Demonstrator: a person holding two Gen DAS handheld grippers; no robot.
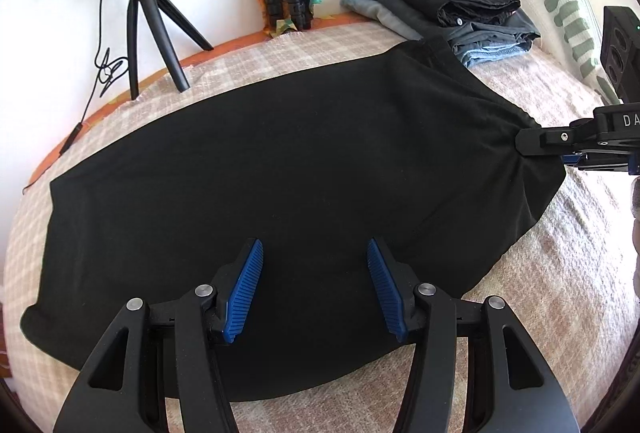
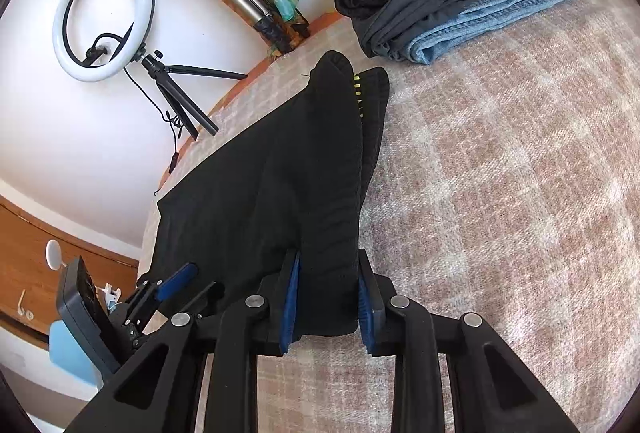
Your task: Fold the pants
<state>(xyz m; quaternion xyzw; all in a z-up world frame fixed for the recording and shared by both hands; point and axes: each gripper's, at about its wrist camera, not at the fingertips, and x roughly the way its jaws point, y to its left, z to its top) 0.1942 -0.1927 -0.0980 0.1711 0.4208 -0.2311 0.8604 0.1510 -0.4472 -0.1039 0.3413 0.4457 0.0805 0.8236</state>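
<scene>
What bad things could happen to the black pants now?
1. Only the right gripper pinches the black pants, at one bunched end, while the left gripper hangs open above them. Pulling from one end could drag or crumple the pants instead of folding them neatly.
2. The stack of folded clothes sits right by the pants' far corner. A swinging fold might knock or cover it.
</scene>
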